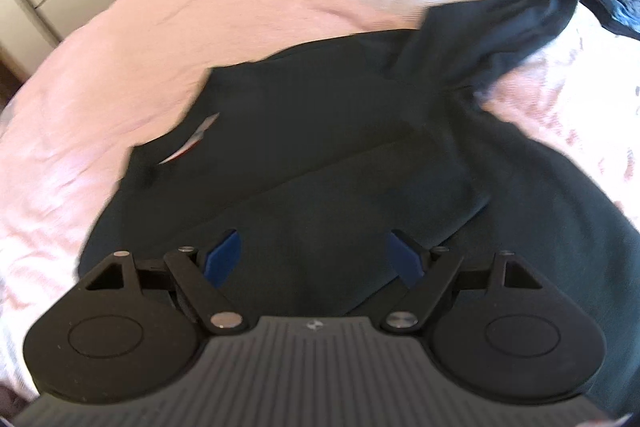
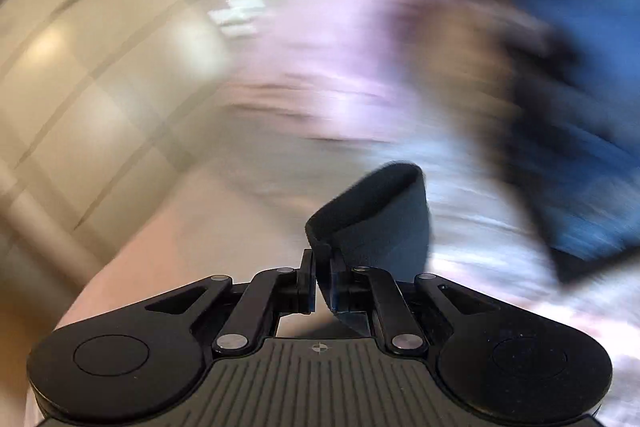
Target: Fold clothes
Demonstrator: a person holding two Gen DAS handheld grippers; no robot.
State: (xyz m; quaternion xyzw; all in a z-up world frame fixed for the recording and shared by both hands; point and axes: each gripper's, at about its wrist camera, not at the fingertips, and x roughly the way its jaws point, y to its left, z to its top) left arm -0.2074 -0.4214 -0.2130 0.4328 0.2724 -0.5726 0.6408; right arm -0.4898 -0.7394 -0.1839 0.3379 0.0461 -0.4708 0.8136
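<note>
Pink bed (image 1: 248, 7) carries the dark garment (image 1: 320, 155), its sleeve (image 1: 532, 19) trailing up-right. We note the right claw (image 2: 320, 287) clamped on the cuff (image 2: 372, 211); the left claw (image 1: 316, 259) gapes empty over the body.

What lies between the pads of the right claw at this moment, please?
A fold of the dark garment, pinched between the right claw pads, as the right wrist view shows.
</note>
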